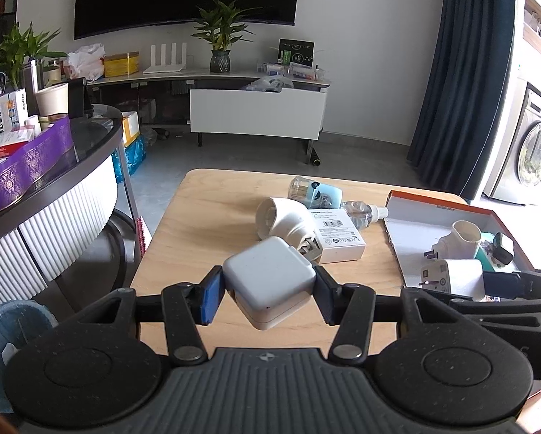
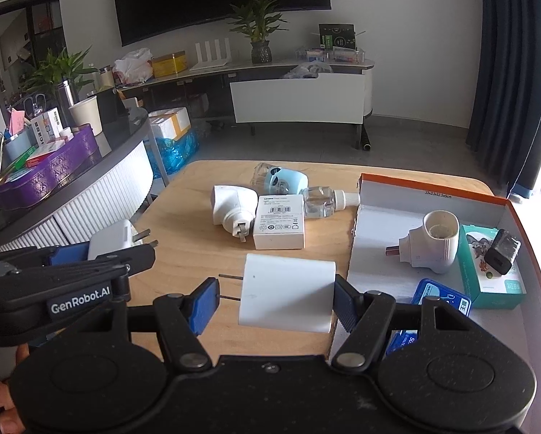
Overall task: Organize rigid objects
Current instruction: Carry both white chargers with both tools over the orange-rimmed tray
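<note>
My left gripper (image 1: 270,291) is shut on a square white charger (image 1: 268,278), held above the wooden table (image 1: 198,224); it also shows in the right wrist view (image 2: 111,240). My right gripper (image 2: 275,298) is shut on a white plug adapter (image 2: 288,291) by its prongs and far side, at the left edge of the orange-rimmed box (image 2: 433,184). On the table lie a white round plug (image 2: 232,209), a flat white charger (image 2: 279,220), a clear bottle (image 2: 322,200) and a light blue device (image 2: 284,181).
The box holds a white T-shaped plug (image 2: 433,246), a teal carton (image 2: 487,271), a black adapter (image 2: 501,256) and a blue tin (image 2: 440,298). A round counter with a purple tin (image 1: 28,166) stands to the left. A TV stand lines the far wall.
</note>
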Demonstrator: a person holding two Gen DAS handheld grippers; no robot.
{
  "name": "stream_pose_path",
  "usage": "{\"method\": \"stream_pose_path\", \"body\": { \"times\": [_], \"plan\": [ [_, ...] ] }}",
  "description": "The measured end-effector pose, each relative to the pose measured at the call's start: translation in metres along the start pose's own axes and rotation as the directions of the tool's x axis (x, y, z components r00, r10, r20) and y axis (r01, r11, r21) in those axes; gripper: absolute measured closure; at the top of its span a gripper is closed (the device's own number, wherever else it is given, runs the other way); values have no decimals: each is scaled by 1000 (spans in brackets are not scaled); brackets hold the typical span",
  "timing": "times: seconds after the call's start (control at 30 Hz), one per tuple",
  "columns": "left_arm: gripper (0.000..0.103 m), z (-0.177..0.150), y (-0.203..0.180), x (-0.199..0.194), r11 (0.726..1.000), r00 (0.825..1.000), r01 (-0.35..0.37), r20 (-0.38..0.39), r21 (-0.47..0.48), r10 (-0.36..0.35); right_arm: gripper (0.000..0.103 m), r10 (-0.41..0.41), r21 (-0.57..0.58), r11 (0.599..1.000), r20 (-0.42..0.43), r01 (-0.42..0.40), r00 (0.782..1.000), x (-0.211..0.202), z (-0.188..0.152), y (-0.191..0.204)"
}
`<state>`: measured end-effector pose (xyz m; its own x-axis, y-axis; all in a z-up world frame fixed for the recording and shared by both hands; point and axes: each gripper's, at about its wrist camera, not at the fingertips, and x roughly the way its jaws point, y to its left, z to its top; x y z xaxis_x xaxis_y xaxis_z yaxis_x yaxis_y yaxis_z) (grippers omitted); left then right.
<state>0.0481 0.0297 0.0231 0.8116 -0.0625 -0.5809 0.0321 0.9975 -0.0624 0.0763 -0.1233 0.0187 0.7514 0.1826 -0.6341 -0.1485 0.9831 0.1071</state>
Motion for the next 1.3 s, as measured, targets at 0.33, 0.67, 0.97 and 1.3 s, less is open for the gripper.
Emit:
{"method": "stream_pose_path", "body": {
  "times": [0.33,0.67,0.97,1.3],
  "plan": [
    [50,-3,-9,-5,1000,1000,15,3,20,-15,23,-10,18,1000,4,10,1000,-8,-4,-7],
    [50,-5,-15,-9,999,1000,29,4,37,-30,23,-13,29,999,16,12,1000,-16,-7,-11],
    [50,-9,-24,-16,998,999,41,4,50,-41,23,-21,41,999,23,20,1000,-27,-13,-18],
    [50,-13,-34,-25,996,998,54,12,66,-55,23,-28,60,998,45,26,999,-41,-18,-27]
  ]
}}
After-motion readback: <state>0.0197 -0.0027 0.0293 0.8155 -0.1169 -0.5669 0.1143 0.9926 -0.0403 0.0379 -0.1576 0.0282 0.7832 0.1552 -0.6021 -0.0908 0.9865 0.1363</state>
